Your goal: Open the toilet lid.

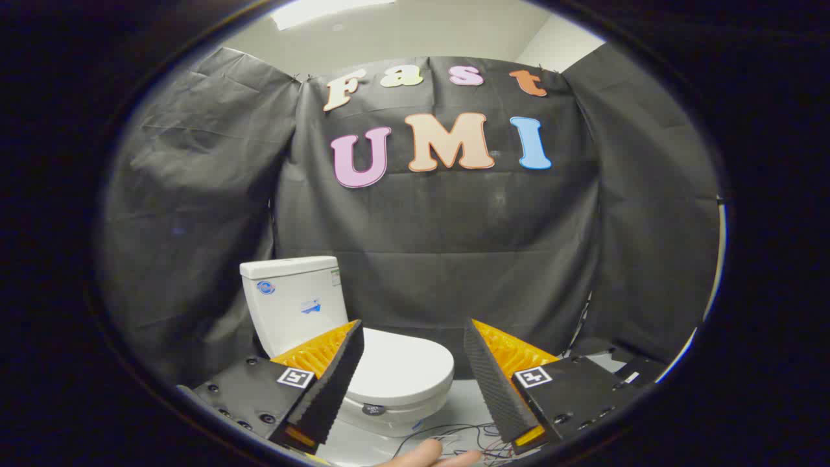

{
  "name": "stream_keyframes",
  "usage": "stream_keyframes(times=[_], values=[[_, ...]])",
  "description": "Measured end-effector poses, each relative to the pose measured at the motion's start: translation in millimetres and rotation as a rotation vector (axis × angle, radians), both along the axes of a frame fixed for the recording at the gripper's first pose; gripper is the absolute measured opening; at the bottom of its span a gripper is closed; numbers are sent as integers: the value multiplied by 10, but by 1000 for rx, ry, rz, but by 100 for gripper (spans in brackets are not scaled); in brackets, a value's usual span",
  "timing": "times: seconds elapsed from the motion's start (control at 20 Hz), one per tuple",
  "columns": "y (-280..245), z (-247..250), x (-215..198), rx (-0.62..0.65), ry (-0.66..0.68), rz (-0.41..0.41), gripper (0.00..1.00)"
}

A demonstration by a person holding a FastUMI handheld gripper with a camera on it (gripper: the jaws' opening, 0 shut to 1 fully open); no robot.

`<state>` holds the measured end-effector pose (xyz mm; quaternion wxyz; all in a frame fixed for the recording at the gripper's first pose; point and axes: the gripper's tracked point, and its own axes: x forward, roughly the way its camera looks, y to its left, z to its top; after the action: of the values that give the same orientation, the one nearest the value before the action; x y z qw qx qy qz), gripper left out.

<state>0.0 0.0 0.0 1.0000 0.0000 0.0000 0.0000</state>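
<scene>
A white toilet [305,305] stands on the floor against the black cloth wall, its tank at the back left. Its white lid [402,366] lies flat and closed over the bowl. My gripper [414,334] is open, with the fingers spread wide and nothing between them. The left finger [334,376] overlaps the left side of the lid in the view, and the lid's front edge shows between the two fingers, some way ahead. The right finger [496,383] is off to the right of the toilet.
Thin cables [454,434] trail over the pale floor in front of the toilet. A person's fingertips [431,457] show just below the gripper. Black cloth walls close the booth behind and on both sides, and dark equipment [622,370] lies at the right.
</scene>
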Motion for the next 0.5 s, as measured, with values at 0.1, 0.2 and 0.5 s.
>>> stream_keyframes(times=[0.1, 0.2, 0.5], values=[[5, 2, -2, -2, 0, 2, 96], [8, -3, 1, -1, 0, 1, 96], [3, 1, -1, -1, -1, -1, 96]])
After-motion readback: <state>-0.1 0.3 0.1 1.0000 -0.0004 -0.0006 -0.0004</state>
